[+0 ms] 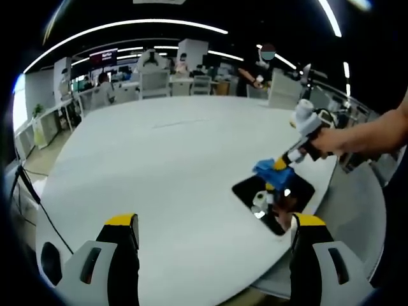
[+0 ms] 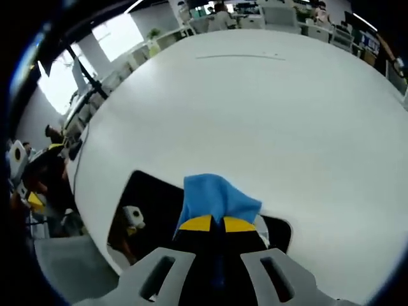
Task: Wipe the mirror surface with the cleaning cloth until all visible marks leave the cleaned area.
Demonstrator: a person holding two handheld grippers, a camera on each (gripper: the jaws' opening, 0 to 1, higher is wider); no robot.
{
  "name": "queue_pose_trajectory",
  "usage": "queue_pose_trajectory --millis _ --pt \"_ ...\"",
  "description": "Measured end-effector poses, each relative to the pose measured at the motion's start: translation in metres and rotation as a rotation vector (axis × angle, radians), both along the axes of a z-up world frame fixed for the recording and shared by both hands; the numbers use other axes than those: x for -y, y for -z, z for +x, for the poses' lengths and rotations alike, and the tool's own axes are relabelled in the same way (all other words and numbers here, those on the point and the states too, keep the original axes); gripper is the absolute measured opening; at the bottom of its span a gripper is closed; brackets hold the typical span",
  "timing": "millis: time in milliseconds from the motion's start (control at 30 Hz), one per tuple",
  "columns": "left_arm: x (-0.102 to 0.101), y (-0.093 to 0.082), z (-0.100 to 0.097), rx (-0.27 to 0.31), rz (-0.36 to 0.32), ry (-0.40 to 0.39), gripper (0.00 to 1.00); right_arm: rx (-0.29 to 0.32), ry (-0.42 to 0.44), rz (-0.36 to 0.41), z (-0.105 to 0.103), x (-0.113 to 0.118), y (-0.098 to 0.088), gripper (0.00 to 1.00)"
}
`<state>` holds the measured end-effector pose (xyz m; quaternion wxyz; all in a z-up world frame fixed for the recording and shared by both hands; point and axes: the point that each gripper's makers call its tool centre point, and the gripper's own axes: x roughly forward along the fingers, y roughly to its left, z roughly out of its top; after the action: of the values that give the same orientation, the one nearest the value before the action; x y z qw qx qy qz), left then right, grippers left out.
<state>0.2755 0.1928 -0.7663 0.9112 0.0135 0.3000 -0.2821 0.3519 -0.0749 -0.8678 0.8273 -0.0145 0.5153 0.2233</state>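
A dark square mirror [image 1: 290,190] lies flat on the white table [image 1: 172,166] near its right edge. In the left gripper view a person's hand holds my right gripper [image 1: 278,167] over it, shut on the blue cleaning cloth [image 1: 266,168], which rests at the mirror's far corner. My left gripper [image 1: 217,226] stands open above the table, short of the mirror and holding nothing. In the right gripper view my right gripper [image 2: 217,224] has its yellow-tipped jaws closed on the blue cloth [image 2: 213,196], pressed onto the mirror [image 2: 150,197], whose glass reflects the gripper.
The table edge [image 1: 331,197] runs just past the mirror on the right. Office chairs [image 1: 155,83], desks and people stand at the far side of the room. A black cable [image 1: 32,191] hangs off the table's left side.
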Motion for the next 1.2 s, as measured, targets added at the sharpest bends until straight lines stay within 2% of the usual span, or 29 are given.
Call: queue_pose_trajectory --millis 233,533,667,867,1167,1200 --pt "0.002 0.000 -0.001 0.002 -0.002 0.004 1.00 0.007 -0.004 -0.017 0.000 -0.001 0.000 0.00" --pt "0.006 -0.003 -0.001 0.007 0.001 0.016 1.00 0.021 0.030 0.003 -0.005 0.000 0.000 0.00" --pt "0.006 -0.004 -0.001 0.011 0.000 0.019 1.00 0.036 0.061 0.020 -0.013 0.002 -0.001 0.00" --pt "0.007 -0.004 -0.002 0.011 0.004 0.029 1.00 0.061 0.057 0.014 -0.028 0.005 0.000 0.00" --pt "0.007 -0.005 -0.002 0.014 0.009 0.041 1.00 0.056 0.055 0.020 -0.047 0.008 -0.001 0.00" --pt "0.008 -0.006 -0.002 0.034 0.009 0.049 1.00 0.052 0.056 0.021 -0.049 0.008 -0.001 0.00"
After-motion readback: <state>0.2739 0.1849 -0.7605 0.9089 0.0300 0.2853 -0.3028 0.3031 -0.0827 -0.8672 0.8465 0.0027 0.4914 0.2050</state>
